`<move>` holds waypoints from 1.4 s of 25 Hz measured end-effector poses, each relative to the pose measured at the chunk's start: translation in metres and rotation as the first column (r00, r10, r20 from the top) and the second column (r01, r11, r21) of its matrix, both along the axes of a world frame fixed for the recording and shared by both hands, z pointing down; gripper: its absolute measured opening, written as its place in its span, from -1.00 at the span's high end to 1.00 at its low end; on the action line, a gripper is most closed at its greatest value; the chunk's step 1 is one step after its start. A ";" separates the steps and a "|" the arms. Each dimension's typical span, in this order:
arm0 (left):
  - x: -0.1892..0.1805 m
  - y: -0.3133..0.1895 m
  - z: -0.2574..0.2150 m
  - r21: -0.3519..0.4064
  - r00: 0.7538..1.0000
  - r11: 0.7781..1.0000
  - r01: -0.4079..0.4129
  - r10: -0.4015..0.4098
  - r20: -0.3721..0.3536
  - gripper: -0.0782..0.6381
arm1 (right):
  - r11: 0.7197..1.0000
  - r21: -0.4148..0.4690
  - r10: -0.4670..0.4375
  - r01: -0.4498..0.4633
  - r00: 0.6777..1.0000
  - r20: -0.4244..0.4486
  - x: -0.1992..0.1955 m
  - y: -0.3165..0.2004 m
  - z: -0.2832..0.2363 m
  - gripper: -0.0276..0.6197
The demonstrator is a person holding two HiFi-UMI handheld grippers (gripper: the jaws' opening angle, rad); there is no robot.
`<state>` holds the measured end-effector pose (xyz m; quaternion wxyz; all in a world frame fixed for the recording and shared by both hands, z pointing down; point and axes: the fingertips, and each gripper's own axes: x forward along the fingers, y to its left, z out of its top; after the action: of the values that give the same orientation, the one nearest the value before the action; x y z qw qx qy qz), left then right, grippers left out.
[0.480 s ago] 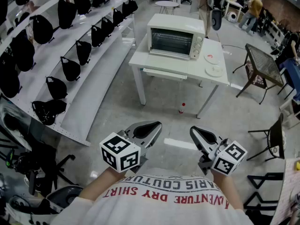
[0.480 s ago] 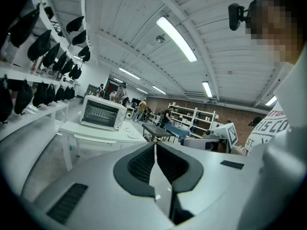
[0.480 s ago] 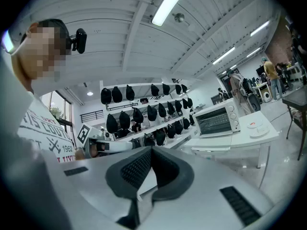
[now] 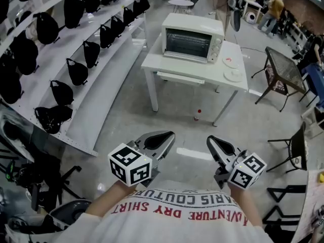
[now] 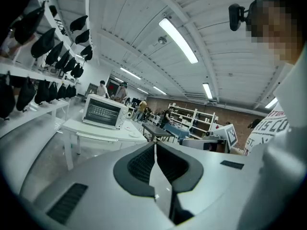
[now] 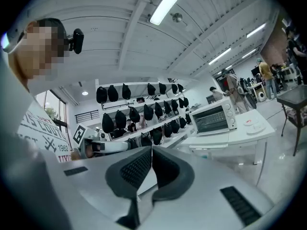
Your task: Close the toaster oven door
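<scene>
Your left gripper [image 4: 163,137]: jaws pressed together, holding nothing.
Your right gripper [image 4: 214,143]: jaws together, also empty.
Toaster oven [image 4: 191,43]: on the white table [image 4: 212,72], well ahead of you, door upright.

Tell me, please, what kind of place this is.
Probably a large workshop or lab hall, not a home: tiered white shelves lined with black bags, a toaster oven on a white table over a concrete floor, and people working farther back.
</scene>
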<state>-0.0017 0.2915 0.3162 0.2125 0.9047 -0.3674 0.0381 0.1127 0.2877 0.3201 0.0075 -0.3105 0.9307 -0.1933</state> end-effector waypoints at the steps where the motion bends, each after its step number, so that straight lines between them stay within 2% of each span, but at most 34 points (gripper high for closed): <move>1: -0.003 0.001 0.000 0.000 1.000 1.000 0.000 0.000 -0.001 0.68 | 1.000 -0.004 0.010 -0.010 1.000 -0.001 -0.002 0.000 0.001 0.84; 9: -0.036 0.005 0.001 0.013 1.000 1.000 0.018 -0.018 -0.019 0.68 | 0.999 0.011 0.037 -0.037 0.999 0.010 -0.025 0.001 -0.003 0.83; 19: -0.073 -0.003 0.021 -0.014 0.997 0.997 0.070 -0.071 -0.032 0.68 | 0.999 -0.006 0.050 -0.050 0.998 0.023 -0.041 -0.006 0.011 0.83; 27: -0.074 -0.044 0.029 -0.012 0.996 0.996 0.083 -0.084 -0.008 0.68 | 0.997 0.004 0.071 -0.071 0.996 0.051 -0.031 -0.055 0.016 0.83; 32: -0.069 -0.094 0.032 -0.021 0.996 0.995 0.093 -0.093 0.002 0.68 | 0.996 -0.006 0.086 -0.086 0.994 0.068 -0.019 -0.105 0.022 0.83; 35: -0.070 -0.132 0.039 -0.035 0.994 0.994 0.099 -0.097 0.040 0.68 | 0.995 -0.021 0.097 -0.096 0.993 0.069 -0.013 -0.144 0.030 0.83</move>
<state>-0.0714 0.1595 0.3553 0.2240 0.8805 -0.4146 0.0516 0.0997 0.1437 0.3505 0.0466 -0.3483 0.9120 -0.2118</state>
